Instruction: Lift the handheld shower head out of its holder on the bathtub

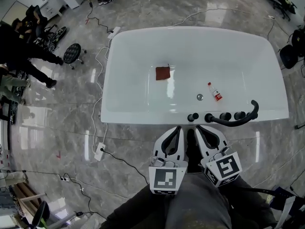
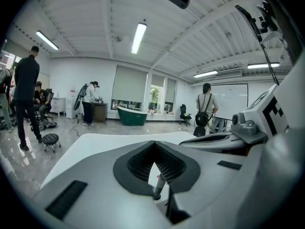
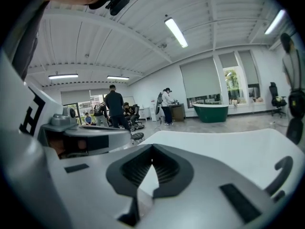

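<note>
A white bathtub (image 1: 143, 113) stands in front of me. Black tap knobs (image 1: 193, 117) sit on its near rim. To their right the black handheld shower head (image 1: 236, 122) lies curved in its holder, and its curve also shows at the right of the right gripper view (image 3: 281, 171). My left gripper (image 1: 178, 128) and right gripper (image 1: 198, 127) hover side by side just short of the rim, both shut and holding nothing. The right one is left of the shower head and not touching it. Inside the tub lie a red cloth (image 1: 163, 73) and a small bottle (image 1: 215, 92) near the drain (image 1: 199, 97).
A power strip (image 1: 99, 151) and cables trail over the marble floor left of the tub. A black stool (image 1: 72, 53) and several people are at the far left. A green tub (image 2: 131, 114) stands far across the room. Grey trousers fill the bottom of the head view.
</note>
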Tool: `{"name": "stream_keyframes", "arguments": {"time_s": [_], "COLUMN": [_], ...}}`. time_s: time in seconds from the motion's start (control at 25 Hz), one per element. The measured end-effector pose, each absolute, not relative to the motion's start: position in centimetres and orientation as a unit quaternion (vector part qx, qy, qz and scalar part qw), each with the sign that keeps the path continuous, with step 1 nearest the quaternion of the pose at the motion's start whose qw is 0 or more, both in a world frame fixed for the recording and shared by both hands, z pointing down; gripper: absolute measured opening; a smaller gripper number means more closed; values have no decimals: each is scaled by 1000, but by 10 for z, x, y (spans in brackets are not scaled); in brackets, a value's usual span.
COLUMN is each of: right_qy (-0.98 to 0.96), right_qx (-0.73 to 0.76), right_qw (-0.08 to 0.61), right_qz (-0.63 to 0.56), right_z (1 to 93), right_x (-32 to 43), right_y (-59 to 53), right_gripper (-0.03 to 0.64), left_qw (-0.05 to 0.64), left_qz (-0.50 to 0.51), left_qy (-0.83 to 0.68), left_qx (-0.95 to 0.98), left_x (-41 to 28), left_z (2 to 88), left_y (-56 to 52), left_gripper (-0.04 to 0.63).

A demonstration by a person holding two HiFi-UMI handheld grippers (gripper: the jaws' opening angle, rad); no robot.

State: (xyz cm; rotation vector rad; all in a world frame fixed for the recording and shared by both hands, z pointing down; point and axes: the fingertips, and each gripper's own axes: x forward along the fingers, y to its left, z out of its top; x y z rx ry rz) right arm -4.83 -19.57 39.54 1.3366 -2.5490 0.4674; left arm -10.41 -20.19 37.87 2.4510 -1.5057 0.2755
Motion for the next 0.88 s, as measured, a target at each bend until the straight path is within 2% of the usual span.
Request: {"name": "stream_keyframes", "arguments": {"time_s": [0.48,0.88], "right_qy": [-875,-868], "right_qx": [448,458], "right_qw": [110,131], "right_qz": [147,142], "right_z": [396,471], "right_x": [-31,-28], "right_y": [-236,-253], "right_gripper": [4,5], "left_qw": [126,129], "left_qz": [112,125], "left_qy": [-509,-505], "left_qx": [844,844], "left_x": [-76,-79], "left_z": [384,456], "left_y": [-234,-254], "left_gripper": [3,3]}}
